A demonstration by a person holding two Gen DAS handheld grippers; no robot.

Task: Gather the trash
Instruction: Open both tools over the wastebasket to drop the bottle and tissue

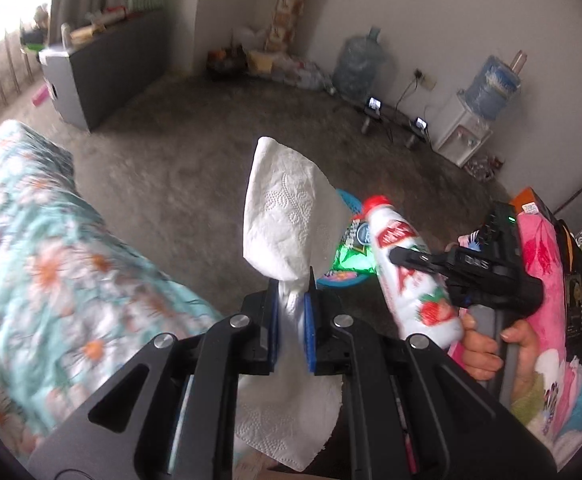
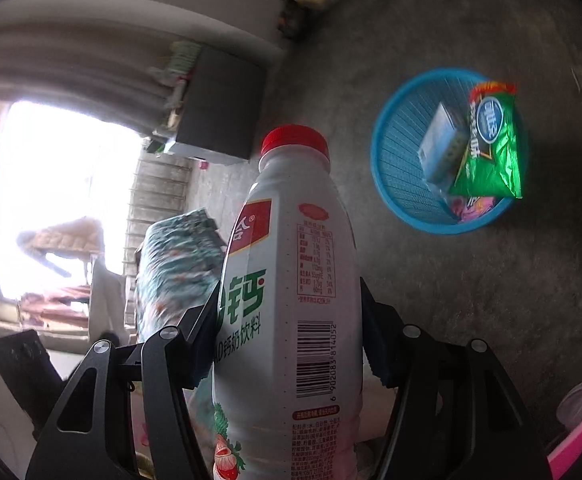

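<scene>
Tissue [image 1: 287, 216] flopping limp, featherlight, at centre frame, left gripper [image 1: 291, 292] jaws pinching its waist; milk bottle [image 2: 287, 280], stiff and slick, clamped mid-body by right gripper [image 2: 291, 312]; blue basket [image 2: 403, 152] waiting upper right.

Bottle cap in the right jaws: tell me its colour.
Red. The bottle cap tops the white bottle; the right wrist view shows it best.
</scene>
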